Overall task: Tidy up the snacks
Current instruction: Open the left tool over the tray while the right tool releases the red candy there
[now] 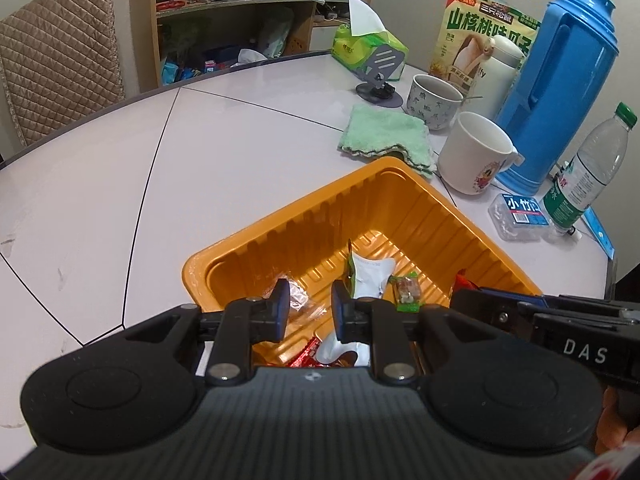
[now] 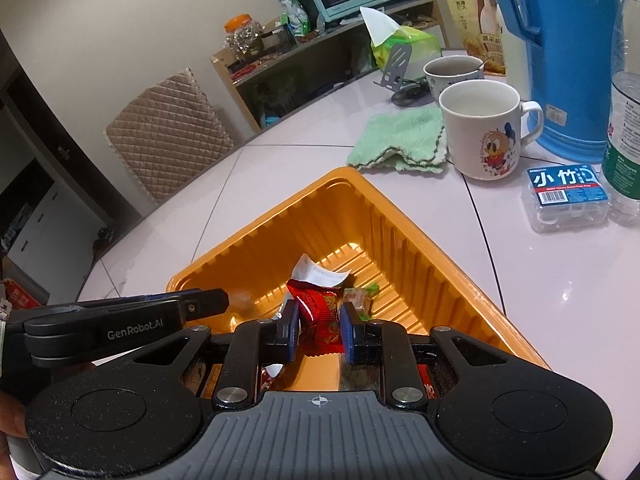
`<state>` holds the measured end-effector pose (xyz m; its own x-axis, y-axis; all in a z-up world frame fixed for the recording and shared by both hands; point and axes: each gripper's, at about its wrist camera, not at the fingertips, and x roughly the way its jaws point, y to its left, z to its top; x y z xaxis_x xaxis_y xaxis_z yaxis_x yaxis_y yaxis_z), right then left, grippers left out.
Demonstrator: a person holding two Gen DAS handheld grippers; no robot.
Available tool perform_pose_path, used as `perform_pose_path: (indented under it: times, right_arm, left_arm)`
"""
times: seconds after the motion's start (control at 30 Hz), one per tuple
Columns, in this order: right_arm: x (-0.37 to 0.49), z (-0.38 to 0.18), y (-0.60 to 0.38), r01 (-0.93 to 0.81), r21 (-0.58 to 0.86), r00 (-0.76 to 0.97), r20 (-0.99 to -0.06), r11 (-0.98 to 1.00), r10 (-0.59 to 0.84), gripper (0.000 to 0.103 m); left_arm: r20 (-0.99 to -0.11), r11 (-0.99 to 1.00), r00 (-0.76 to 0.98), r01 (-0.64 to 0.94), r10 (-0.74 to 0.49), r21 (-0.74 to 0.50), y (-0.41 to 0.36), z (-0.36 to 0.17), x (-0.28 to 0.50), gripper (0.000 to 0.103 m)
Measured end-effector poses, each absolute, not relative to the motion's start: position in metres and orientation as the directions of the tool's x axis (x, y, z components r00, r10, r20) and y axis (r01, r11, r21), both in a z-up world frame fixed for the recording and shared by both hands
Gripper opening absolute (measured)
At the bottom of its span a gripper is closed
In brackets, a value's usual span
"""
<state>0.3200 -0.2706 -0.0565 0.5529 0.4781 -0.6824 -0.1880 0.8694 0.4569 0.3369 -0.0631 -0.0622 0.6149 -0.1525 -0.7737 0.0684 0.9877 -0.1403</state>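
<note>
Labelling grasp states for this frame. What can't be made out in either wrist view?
- Near end of the orange tray: hidden by each tool's own body in both views.
- Left tool: fingers read near shut with a gap; whether they pinch the clear wrapper can't be told.
- Right tool: the red packet sits between its fingers; pad contact unclear.
- Water bottle: cut off by the right view's edge.
</note>
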Motion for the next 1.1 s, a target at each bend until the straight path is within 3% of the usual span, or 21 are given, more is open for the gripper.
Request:
perform_pose_path:
  times: [0.43,0.93,1.03,1.1]
  right_arm:
    - [0.329,-0.062,-0.260,-0.187,0.461,0.533,-0.694,0.867,0.484,0.022]
    - [0.327,-0.055,-0.261,-0.177,0.483,0.552,-0.672,0.857,0.493,0.024]
    - [0.323,-0.052,-0.266,-0.169,0.473,0.558,-0.677,0.865,0.479,0.033]
    - [0.317,-0.049,-0.270,-0.159,0.472,0.571,-0.673,0.867,0.470,0.051]
  left_arm:
    - [-0.763,0.981,0.620,0.067,-0.184,-0.183,-0.051,-0.055,0.335,0.021]
    - [-0.754,0.977,0.627,0.060,-0.198,-0.206,-0.042,-0.045,0.315,0.044]
    - [-0.750,0.976,0.631,0.061,-0.199,-0.208,-0.041,-0.042,0.307,0.046]
    - [-0.748,0.975,0.632,0.063,-0.203,-0.211,-0.041,-0.039,0.302,0.047]
